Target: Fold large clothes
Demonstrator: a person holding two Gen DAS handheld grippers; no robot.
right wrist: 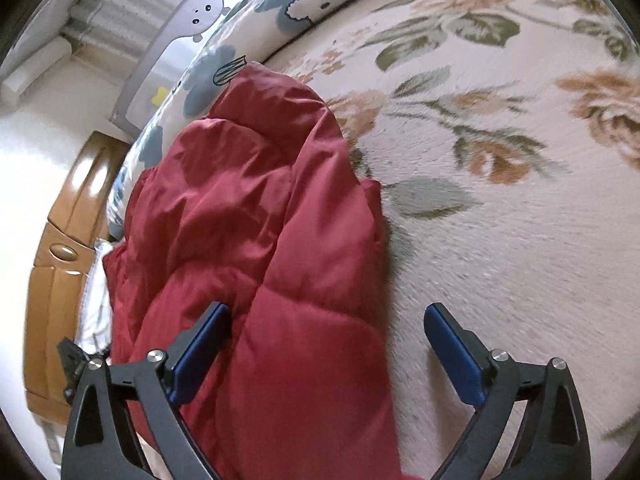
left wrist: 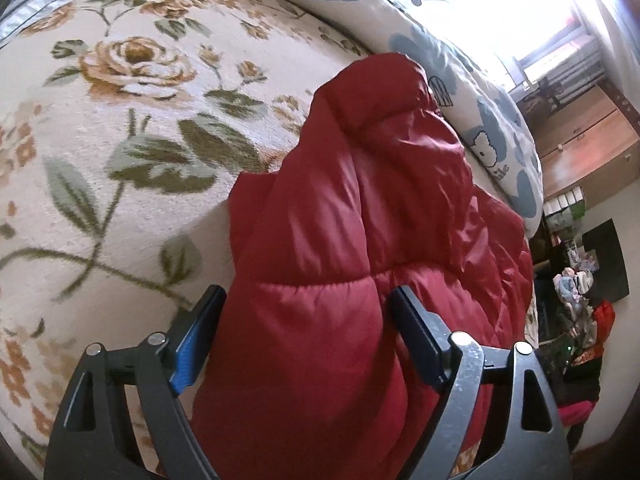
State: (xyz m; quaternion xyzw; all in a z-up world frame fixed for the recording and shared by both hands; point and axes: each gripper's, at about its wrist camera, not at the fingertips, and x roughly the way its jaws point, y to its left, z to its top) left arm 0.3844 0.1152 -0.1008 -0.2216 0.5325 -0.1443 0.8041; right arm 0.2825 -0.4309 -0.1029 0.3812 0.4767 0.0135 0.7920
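Observation:
A red puffer jacket (left wrist: 360, 200) lies bunched and folded over itself on a floral blanket (left wrist: 120, 120). My left gripper (left wrist: 310, 320) stands wide over its near end, with the padded bulk bulging between the two fingers and neither pad visibly squeezing it. In the right wrist view the same jacket (right wrist: 240, 208) stretches away to the left. My right gripper (right wrist: 328, 336) is open, its left finger (right wrist: 200, 344) over the jacket and its right finger (right wrist: 452, 348) over the bare blanket (right wrist: 500, 240), so the jacket's edge runs between them.
A white quilt with blue cartoon prints (left wrist: 500, 128) (right wrist: 312, 0) borders the far side of the blanket. Wooden drawers (left wrist: 580, 140) and floor clutter (left wrist: 580, 280) sit beyond the bed's edge. A wooden nightstand (right wrist: 60, 260) stands beside the bed.

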